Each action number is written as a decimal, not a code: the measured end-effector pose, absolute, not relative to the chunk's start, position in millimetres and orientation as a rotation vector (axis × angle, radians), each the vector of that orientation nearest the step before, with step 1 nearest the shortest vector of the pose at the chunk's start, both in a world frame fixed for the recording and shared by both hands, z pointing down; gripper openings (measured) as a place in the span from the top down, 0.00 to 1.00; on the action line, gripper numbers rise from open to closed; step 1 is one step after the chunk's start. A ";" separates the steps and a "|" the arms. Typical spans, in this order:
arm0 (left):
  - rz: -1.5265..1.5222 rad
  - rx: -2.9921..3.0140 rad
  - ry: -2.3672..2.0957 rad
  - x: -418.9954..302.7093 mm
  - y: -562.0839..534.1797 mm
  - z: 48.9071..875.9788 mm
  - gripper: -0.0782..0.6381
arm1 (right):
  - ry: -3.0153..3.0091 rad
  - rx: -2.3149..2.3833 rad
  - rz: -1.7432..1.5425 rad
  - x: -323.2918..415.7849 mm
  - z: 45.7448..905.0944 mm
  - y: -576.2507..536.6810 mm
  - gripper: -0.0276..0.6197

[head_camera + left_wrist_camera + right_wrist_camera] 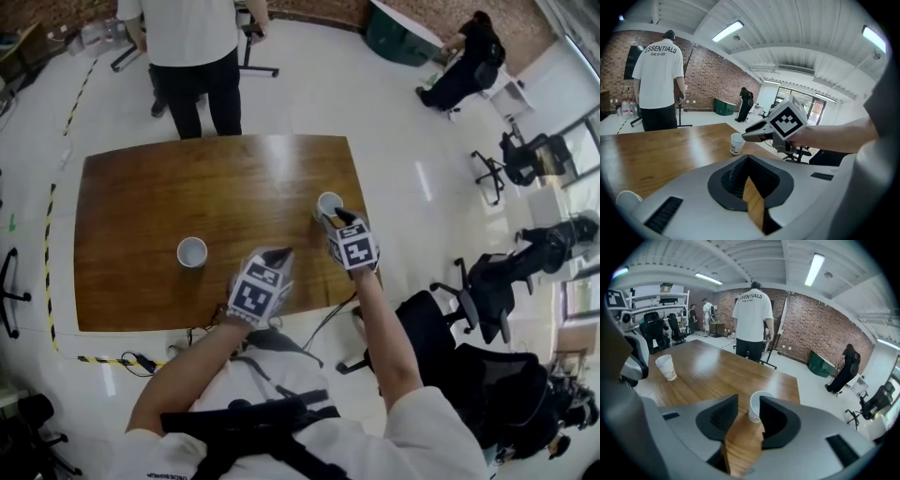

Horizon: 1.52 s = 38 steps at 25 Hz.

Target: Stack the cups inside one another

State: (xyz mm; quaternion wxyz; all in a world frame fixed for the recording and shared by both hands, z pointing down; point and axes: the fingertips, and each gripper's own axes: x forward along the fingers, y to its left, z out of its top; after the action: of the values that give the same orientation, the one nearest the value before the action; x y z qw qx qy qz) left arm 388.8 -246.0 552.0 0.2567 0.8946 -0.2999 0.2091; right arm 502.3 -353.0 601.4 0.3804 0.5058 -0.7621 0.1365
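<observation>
step in hand: the reach for the first cup, grip not yet made.

right gripper [336,217] sits at the near cup [329,203], close to the worktop's [141,206] right edge. in the right gripper view the cup [758,406] stands upright between the fingers [777,417], hard up against the right-hand one, with bare wood showing on the other side. fingers wide apart, holding nothing as yet.

left gripper [277,253] hangs over the near edge, between the two cups. its own view shows its fingers [733,180] parted with only wood in the gap; empty.

second cup [192,251] stands upright, mouth up, well apart to the left, untouched.

next move, as i judge it: centre the cup between the right fingers and close gently on the wall, since a thin cup would likely crush or tip if squeezed off-centre. then lift it clear, carry it over the second cup and lower it straight in. the left gripper could steady that second cup.
</observation>
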 end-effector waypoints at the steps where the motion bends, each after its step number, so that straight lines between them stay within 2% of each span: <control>1: 0.569 2.423 -0.816 389.5 -248.5 553.8 0.89 | -1.935 1.272 0.336 503.3 606.0 -358.4 0.69; 16: 0.596 2.332 -0.867 374.1 -259.5 579.4 0.89 | -1.861 1.079 0.302 489.3 655.7 -389.4 0.76; 24: 0.591 2.304 -0.891 360.6 -258.2 584.0 0.89 | -1.824 1.091 0.322 490.6 666.5 -392.2 0.87; 27: 0.592 2.298 -0.895 357.0 -255.6 585.0 0.89 | -1.823 1.106 0.331 492.9 665.3 -391.6 0.91; 38: 0.590 2.300 -0.898 334.6 -234.7 579.0 0.89 | -1.939 1.198 0.359 466.7 609.7 -366.0 0.91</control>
State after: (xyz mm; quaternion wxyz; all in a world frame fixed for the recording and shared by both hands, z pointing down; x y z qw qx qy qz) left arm 334.6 -234.7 579.0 0.2968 0.8652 -0.3376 0.2220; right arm 466.7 -366.0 609.7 0.4049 0.4747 -0.7684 0.1424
